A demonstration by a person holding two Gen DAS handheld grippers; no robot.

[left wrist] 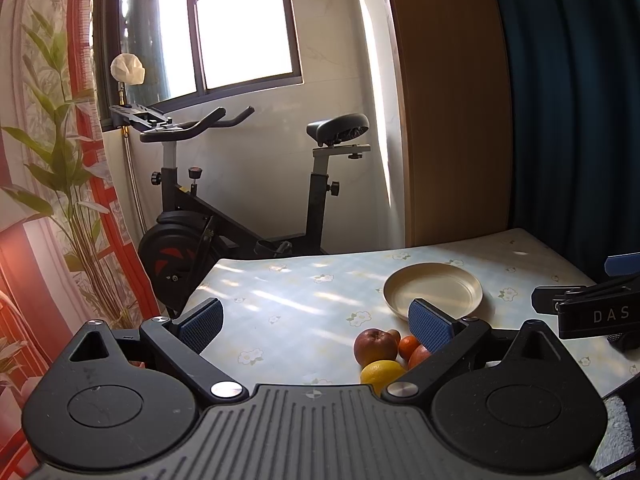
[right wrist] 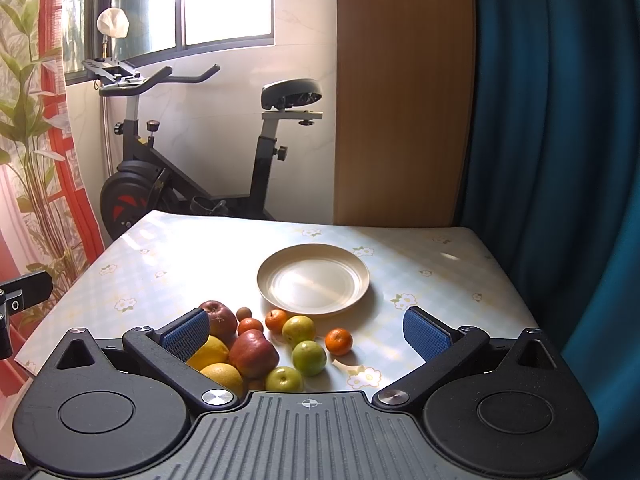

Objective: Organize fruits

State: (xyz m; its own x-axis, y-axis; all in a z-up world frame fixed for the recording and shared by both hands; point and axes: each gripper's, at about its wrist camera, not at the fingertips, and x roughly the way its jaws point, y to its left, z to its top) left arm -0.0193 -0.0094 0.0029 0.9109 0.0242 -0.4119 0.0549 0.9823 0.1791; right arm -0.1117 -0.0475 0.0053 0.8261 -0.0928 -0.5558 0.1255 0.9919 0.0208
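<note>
1. Left wrist view: my left tongs [left wrist: 316, 320] hang released and empty above the near left of the surface [left wrist: 288, 292], aimed past the fruit. I read that as staying clear while the other side works. An apple [left wrist: 374, 346] and a lemon [left wrist: 382, 372] show at the near right; the empty plate [left wrist: 434, 286] sits beyond them.

2. Right wrist view: my right tongs [right wrist: 306, 332] are spread wide, holding nothing, straddling the fruit pile [right wrist: 264, 348], a likely line-up for a first pick. The pile of apples, citrus and green fruit lies just near of the plate [right wrist: 313, 279], which waits bare as the probable destination.
</note>
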